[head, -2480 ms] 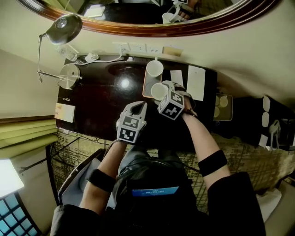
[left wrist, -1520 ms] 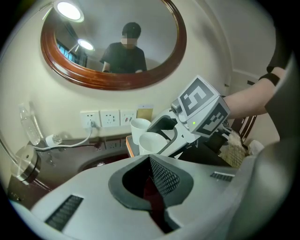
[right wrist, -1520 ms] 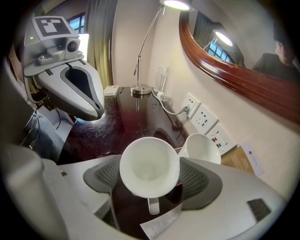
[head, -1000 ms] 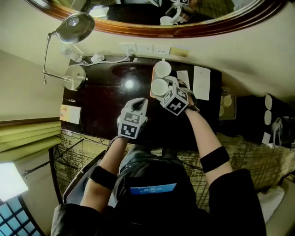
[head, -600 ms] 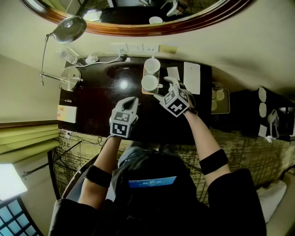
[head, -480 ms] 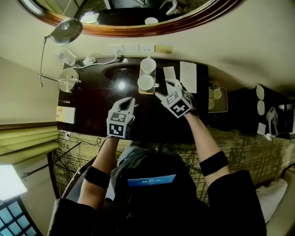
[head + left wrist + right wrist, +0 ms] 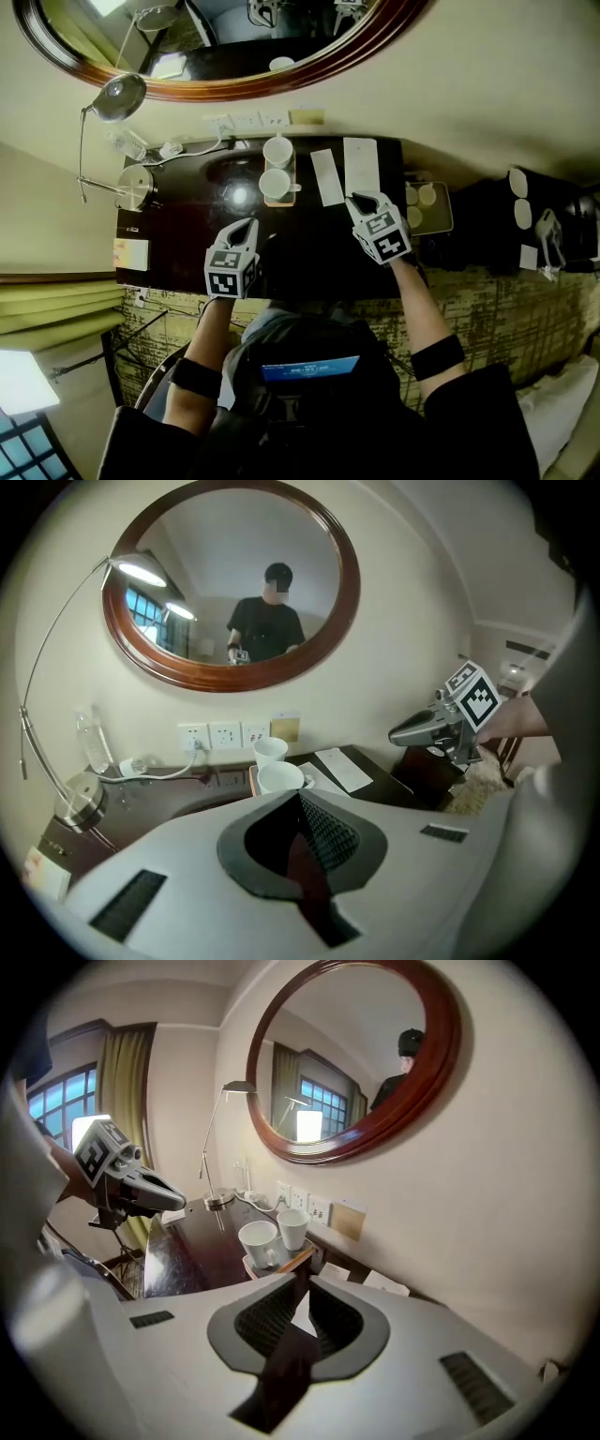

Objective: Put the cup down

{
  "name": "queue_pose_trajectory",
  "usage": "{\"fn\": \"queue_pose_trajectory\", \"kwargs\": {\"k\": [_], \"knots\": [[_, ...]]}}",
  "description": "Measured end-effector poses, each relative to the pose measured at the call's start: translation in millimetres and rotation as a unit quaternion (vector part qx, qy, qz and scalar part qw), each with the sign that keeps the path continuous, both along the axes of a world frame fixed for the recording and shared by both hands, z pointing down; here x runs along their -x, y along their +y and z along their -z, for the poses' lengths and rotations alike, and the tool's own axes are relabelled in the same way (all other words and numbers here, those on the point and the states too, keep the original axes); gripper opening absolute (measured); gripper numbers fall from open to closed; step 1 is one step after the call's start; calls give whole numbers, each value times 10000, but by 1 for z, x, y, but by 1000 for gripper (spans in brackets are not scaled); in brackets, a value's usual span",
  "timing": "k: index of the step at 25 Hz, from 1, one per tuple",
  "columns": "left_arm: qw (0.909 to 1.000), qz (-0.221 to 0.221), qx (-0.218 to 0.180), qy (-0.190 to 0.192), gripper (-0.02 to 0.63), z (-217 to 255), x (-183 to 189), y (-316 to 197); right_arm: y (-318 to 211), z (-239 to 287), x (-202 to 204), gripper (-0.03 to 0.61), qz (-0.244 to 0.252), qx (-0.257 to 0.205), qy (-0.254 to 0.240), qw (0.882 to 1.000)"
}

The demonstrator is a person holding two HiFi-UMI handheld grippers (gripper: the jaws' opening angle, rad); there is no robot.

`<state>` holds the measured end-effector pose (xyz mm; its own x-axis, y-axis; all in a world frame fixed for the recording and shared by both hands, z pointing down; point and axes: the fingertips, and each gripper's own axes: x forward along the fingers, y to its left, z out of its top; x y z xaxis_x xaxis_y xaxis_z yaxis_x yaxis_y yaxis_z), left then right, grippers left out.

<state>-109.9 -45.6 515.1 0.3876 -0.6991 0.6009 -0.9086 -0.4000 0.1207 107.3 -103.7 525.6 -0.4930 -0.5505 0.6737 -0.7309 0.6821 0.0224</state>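
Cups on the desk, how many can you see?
2, both on the small tray at the back of the desk: the rear cup and the front cup right before it. None seems hidden.

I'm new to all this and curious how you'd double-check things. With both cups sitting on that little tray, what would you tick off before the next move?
1. Near cup upright on the tray: ok.
2. Far cup upright beside it: ok.
3. Right gripper clear of both cups; its jaws have just been closing, nothing between them: ok.
4. Left gripper shut and empty: ok.
5. Whether the two cups touch: cannot tell.
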Motion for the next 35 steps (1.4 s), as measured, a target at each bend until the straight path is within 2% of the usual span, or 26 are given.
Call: {"fn": "queue_pose_trajectory", "kwargs": {"k": [2,6,11,17,35], "knots": [[10000,33,-13,-10,2,1,-2,1,4,-2,-19,18,-279,47,-84,9996],[9999,157,18,6,2,1,-4,6,15,-2,-54,0,-777,152,-362,9962],[9998,192,21,81,2,3,-11,9,28,-1,-94,0,-1470,138,-652,9869],[9997,198,-22,149,2,9,-16,10,49,-5,-116,0,-1953,136,-1042,9751],[9999,72,-18,151,2,11,-21,27,74,-12,-110,0,-1855,196,-1018,9772]]}}
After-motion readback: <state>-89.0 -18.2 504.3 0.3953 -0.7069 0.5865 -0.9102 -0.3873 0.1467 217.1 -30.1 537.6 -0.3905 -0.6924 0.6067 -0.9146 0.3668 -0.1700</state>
